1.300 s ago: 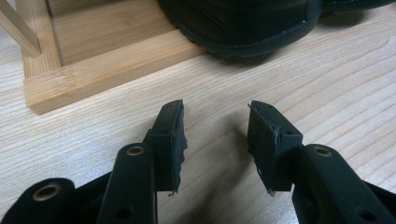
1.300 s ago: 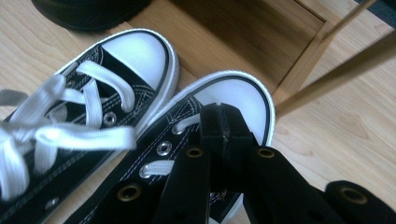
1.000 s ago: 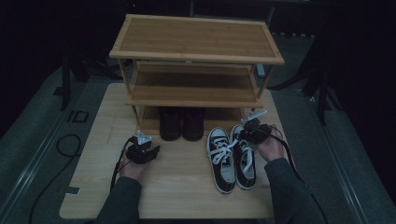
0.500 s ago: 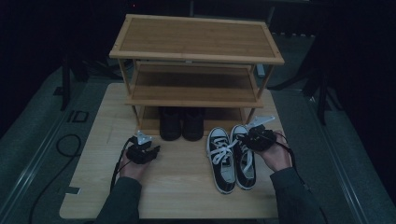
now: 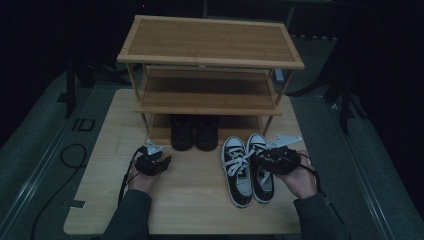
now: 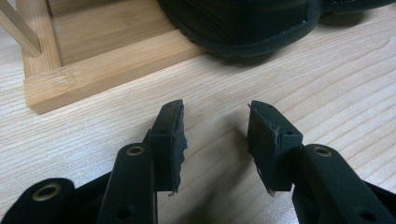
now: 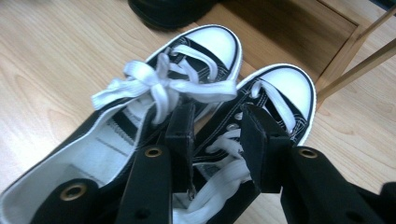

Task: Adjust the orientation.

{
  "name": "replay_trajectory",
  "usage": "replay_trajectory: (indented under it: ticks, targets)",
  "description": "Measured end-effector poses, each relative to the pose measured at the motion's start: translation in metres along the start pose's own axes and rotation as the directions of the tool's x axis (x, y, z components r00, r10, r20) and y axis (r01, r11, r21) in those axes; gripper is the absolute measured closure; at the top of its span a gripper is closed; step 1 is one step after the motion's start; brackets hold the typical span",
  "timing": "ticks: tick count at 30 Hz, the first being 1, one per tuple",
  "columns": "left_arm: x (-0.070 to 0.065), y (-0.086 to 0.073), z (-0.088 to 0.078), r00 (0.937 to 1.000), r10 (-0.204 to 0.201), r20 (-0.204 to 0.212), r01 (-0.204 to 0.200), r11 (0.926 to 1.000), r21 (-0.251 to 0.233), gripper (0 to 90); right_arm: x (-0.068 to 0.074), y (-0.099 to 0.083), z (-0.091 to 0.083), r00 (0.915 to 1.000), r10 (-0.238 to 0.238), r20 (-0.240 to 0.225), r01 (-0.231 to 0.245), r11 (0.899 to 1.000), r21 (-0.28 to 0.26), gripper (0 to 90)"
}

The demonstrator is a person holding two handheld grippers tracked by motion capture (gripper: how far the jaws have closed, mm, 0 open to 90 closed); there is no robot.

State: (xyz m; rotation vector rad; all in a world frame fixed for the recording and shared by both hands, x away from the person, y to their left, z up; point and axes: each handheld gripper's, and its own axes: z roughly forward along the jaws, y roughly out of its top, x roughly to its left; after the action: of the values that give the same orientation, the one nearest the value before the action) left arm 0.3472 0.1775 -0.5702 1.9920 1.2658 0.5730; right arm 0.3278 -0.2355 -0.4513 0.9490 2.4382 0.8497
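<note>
A pair of black-and-white sneakers (image 5: 246, 170) stands on the wooden table (image 5: 190, 210), toes toward the wooden shoe rack (image 5: 210, 42). My right gripper (image 5: 260, 159) hovers just above the right sneaker (image 7: 289, 88). Its jaws have just been opening and now stand apart (image 7: 217, 112). The white laces (image 7: 168, 88) lie beneath them and nothing is pressed between the pads. My left gripper (image 5: 161, 161) rests low over bare table, open and empty (image 6: 215, 106). Ahead of it, a pair of black shoes (image 5: 195, 132) sits on the rack's bottom shelf (image 6: 93, 70).
The rack has three shelves; the top (image 5: 210, 42) and middle (image 5: 207, 97) hold nothing. A cable (image 5: 72, 155) loops on the grey floor left of the table. Bare tabletop lies between my two hands and in front of the sneakers.
My right gripper has drawn back toward the person and lifted slightly off the sneakers, and its jaws have parted. The sneakers stay where they were. The left gripper has not moved.
</note>
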Motion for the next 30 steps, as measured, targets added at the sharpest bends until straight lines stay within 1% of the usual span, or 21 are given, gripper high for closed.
replay_trajectory:
  ticks: [2, 3, 4, 7, 10, 13, 15, 16, 18, 20, 23, 24, 27, 30]
  targets:
    - [0.000, 0.000, 0.000, 1.0000, 0.001, 0.000, -0.001, 1.0000, 0.001, 56.5, 0.002, -0.001, -0.001, 1.0000, -0.001, -0.003, 0.001, 1.000, -0.004, 62.8]
    - [0.000, 0.000, 0.000, 1.0000, 0.001, 0.001, -0.001, 1.0000, 0.000, 56.5, 0.006, -0.003, -0.003, 1.0000, -0.004, -0.006, 0.004, 1.000, -0.004, 61.2]
    - [0.000, 0.000, 0.000, 1.0000, 0.001, 0.001, -0.001, 1.0000, 0.000, 56.5, 0.006, -0.003, -0.003, 1.0000, -0.004, -0.006, 0.004, 1.000, -0.004, 61.2]
    - [0.000, 0.000, 0.000, 1.0000, 0.000, 0.000, 0.000, 1.0000, 0.000, 56.5, 0.012, -0.008, -0.008, 0.9999, -0.008, -0.009, 0.008, 1.000, -0.012, 58.7]
    - [0.000, 0.000, 0.000, 1.0000, 0.000, 0.000, 0.000, 1.0000, 0.000, 56.5, 0.016, -0.011, -0.008, 0.9998, -0.003, -0.019, 0.003, 1.000, -0.010, 58.1]
    - [0.000, 0.000, 0.000, 1.0000, 0.000, 0.000, 0.000, 1.0000, -0.001, 56.5, 0.018, -0.016, -0.007, 0.9998, 0.000, -0.019, 0.000, 1.000, -0.001, 56.1]
    - [0.000, 0.000, 0.000, 1.0000, 0.000, 0.000, 0.000, 1.0000, 0.000, 56.5, 0.019, -0.022, -0.007, 0.9997, 0.015, -0.020, -0.015, 1.000, 0.004, 55.0]
    - [0.000, 0.000, 0.000, 1.0000, 0.000, 0.000, 0.000, 1.0000, 0.000, 56.5, 0.019, -0.022, -0.007, 0.9997, 0.015, -0.020, -0.015, 1.000, 0.004, 55.0]
    - [0.000, 0.000, 0.000, 1.0000, 0.000, 0.000, 0.000, 1.0000, 0.000, 56.5, 0.019, -0.027, -0.007, 0.9990, 0.034, -0.028, -0.034, 0.999, 0.010, 54.5]
    - [0.000, 0.000, 0.000, 1.0000, 0.000, 0.000, 0.000, 1.0000, 0.000, 56.5, 0.020, -0.029, -0.007, 0.9988, 0.039, -0.030, -0.039, 0.999, 0.010, 54.0]
    - [0.000, 0.000, 0.000, 1.0000, 0.000, 0.000, 0.000, 1.0000, 0.000, 56.5, 0.023, -0.035, -0.008, 0.9974, 0.059, -0.041, -0.058, 0.998, 0.012, 51.6]
    - [0.000, 0.000, 0.000, 1.0000, 0.001, 0.000, -0.001, 1.0000, 0.000, 56.5, 0.023, -0.035, -0.008, 0.9974, 0.059, -0.041, -0.058, 0.998, 0.012, 51.6]
    - [0.000, 0.000, 0.000, 1.0000, 0.000, -0.001, 0.000, 1.0000, 0.000, 56.5, 0.025, -0.039, -0.006, 0.9955, 0.078, -0.053, -0.077, 0.997, 0.017, 50.5]
    - [0.000, 0.000, 0.000, 1.0000, 0.001, 0.000, -0.001, 1.0000, 0.000, 56.5, 0.026, -0.040, -0.005, 0.9951, 0.082, -0.056, -0.080, 0.997, 0.022, 49.1]
